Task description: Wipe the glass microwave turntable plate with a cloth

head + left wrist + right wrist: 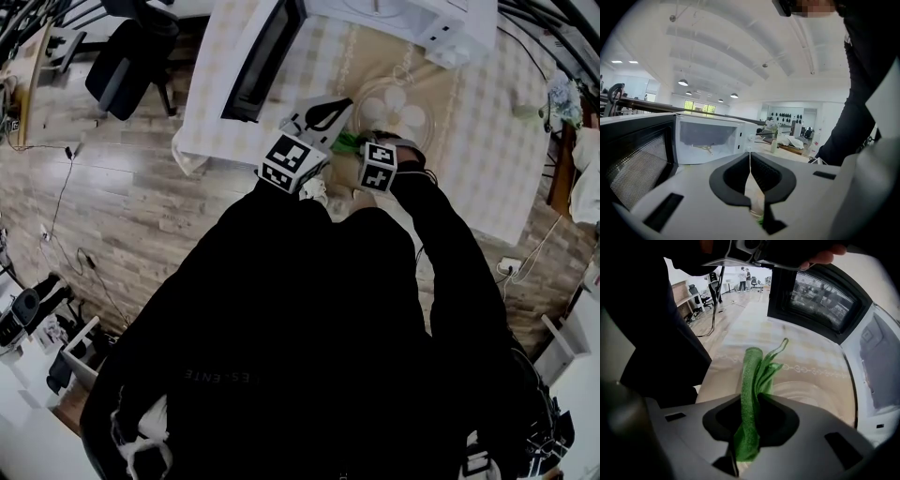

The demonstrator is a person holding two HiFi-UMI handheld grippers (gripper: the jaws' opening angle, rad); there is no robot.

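The glass turntable plate (397, 109) shows over the beige tablecloth, just ahead of both grippers. My left gripper (330, 114) reaches its left rim. In the left gripper view the left gripper (751, 161) stands shut on a thin pale edge, which looks like the plate's rim seen edge-on. The right gripper (752, 401) is shut on a green cloth (752, 380), whose folded end sticks out past the jaws. A bit of the cloth (348, 141) peeks out between the two marker cubes. The plate (811, 387) is faint glass lying just beyond the cloth.
A white microwave (710, 140) stands open on the table, its dark door (267, 52) swung out to the left. The checked tablecloth (487, 141) reaches the table's near edge. Wooden floor, an office chair (127, 61) and cables lie on the left.
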